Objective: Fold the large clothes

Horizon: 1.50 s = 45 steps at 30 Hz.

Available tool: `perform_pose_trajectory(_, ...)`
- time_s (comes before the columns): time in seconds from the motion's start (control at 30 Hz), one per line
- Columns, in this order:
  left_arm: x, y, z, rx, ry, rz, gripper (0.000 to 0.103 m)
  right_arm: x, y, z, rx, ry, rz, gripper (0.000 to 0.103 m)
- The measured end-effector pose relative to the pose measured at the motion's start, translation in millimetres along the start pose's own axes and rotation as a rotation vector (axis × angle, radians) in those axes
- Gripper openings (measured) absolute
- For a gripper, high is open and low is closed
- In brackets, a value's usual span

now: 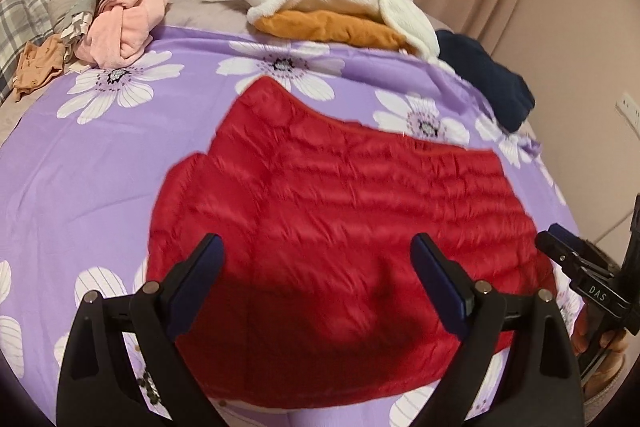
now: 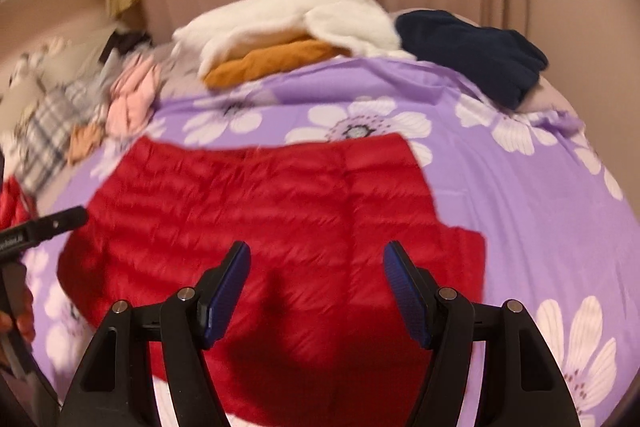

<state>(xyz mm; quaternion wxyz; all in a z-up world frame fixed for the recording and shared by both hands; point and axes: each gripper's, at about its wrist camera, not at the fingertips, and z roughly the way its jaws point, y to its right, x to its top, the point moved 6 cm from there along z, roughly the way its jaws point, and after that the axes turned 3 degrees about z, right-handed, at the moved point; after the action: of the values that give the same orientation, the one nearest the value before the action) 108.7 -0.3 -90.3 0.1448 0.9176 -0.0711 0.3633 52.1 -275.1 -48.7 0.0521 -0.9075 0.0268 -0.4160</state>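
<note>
Red quilted jacket lies flat on bed; judged light, puffy, slippery. Hem corners are best pinched. Left gripper and right gripper: jaws open, empty.

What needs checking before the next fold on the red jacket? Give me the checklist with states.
1. Red jacket lies spread on the purple sheet: ok.
2. Left gripper open, nothing between its fingers: ok.
3. Right gripper open, nothing held: ok.
4. Folded white and orange pile clear of the jacket: ok.
5. Navy garment clear of the jacket: ok.
6. Near hem flat: cannot tell, hidden behind the grippers.
</note>
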Motion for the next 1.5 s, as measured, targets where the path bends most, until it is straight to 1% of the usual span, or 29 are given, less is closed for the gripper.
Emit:
perform_pose_trajectory(0.1, -16.4, 5.1, 7.6, 0.035, -0.004, 0.024, 0.092, -10.8, -9.2, 6.0, 0.003, -0.031, -0.019, 0.069)
perform_pose_trajectory(0.17, -30.2, 8.0, 16.2, 0.047, -0.030, 0.038, 0.091, -17.8, -11.7, 11.0, 0.006, -0.055, -0.012, 0.069)
perform_pose_trajectory(0.27, -42.0, 10.2, 21.8, 0.071, -0.046, 0.070, 0.090, -29.3, -12.9, 17.6, 0.004, -0.090, -0.010, 0.069)
perform_pose_trajectory(0.53, -63.1, 6.4, 20.1, 0.032, -0.059, 0.035, 0.090, -56.8, -12.9, 21.4, -0.010, -0.137, -0.007, 0.069)
perform_pose_trajectory(0.7, -73.6, 5.6, 21.2, 0.008, -0.070, 0.026, 0.090, -64.0, -16.3, 21.4, -0.018, -0.145, -0.029, 0.070)
perform_pose_trajectory(0.9, -70.5, 3.0, 9.1, -0.023, -0.072, -0.015, 0.090, -54.8, -17.9, 13.3, -0.042, -0.183, -0.015, 0.070)
perform_pose_trajectory(1.0, -62.3, 1.6, -6.3, -0.055, -0.037, -0.046, 0.090, -44.7, -25.5, -3.0, -0.034, -0.132, -0.033, 0.070)
perform_pose_trajectory(1.03, -56.3, 1.0, -10.5, -0.058, -0.020, -0.048, 0.090, -39.6, -30.2, -8.8, -0.025, -0.103, -0.049, 0.070)
perform_pose_trajectory(1.1, -46.1, 0.4, -13.0, -0.053, -0.001, -0.043, 0.090, -31.9, -36.3, -12.0, -0.019, -0.074, -0.064, 0.070)
perform_pose_trajectory(1.2, -30.5, -3.7, -9.3, -0.037, 0.015, -0.041, 0.090, -18.3, -41.5, -6.7, 0.002, -0.055, -0.043, 0.070)
perform_pose_trajectory(1.23, -25.4, -4.6, -5.8, -0.030, 0.020, -0.037, 0.090, -12.8, -43.2, -3.9, 0.023, -0.049, -0.022, 0.070)
perform_pose_trajectory(1.33, -19.7, -10.6, 7.1, -0.007, 0.002, -0.025, 0.090, -3.8, -43.7, 10.1, 0.055, -0.045, 0.013, 0.070)
perform_pose_trajectory(1.4, -22.3, -13.9, 18.6, 0.010, -0.024, -0.014, 0.090, -5.7, -42.9, 22.2, 0.042, -0.069, 0.025, 0.070)
perform_pose_trajectory(1.5, -30.2, -16.5, 32.2, 0.033, -0.059, 0.021, 0.090, -17.3, -41.7, 45.6, 0.012, -0.133, 0.028, 0.070)
